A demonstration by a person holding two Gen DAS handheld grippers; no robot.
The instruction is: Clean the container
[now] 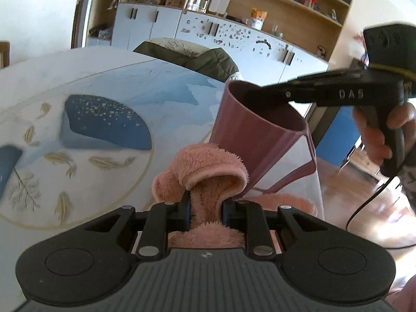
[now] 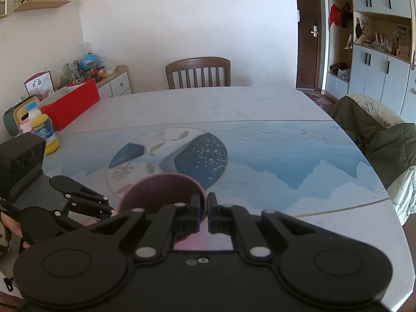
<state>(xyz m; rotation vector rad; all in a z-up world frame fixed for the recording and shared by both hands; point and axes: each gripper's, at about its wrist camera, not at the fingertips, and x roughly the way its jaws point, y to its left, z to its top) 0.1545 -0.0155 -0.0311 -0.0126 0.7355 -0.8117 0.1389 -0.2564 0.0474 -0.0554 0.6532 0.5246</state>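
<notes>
A mauve plastic cup (image 1: 257, 135) with a handle is held tilted above the table edge. In the left wrist view my left gripper (image 1: 205, 202) is shut on a fluffy pink cloth (image 1: 208, 174), which bulges up against the cup's lower outer wall. My right gripper (image 1: 265, 91) reaches in from the right, pinching the cup's rim. The right wrist view shows the right gripper (image 2: 207, 213) shut on the rim of the cup (image 2: 161, 195), one finger inside and one outside. The left gripper (image 2: 104, 208) shows at the lower left there.
The table (image 2: 260, 109) has a blue and white printed top, and its edge runs close under the cup. A yellow bottle (image 2: 44, 132) and a red box (image 2: 70, 104) stand at its far left. A wooden chair (image 2: 198, 72) stands behind, and another chair draped with an olive jacket (image 2: 377, 135) is on the right.
</notes>
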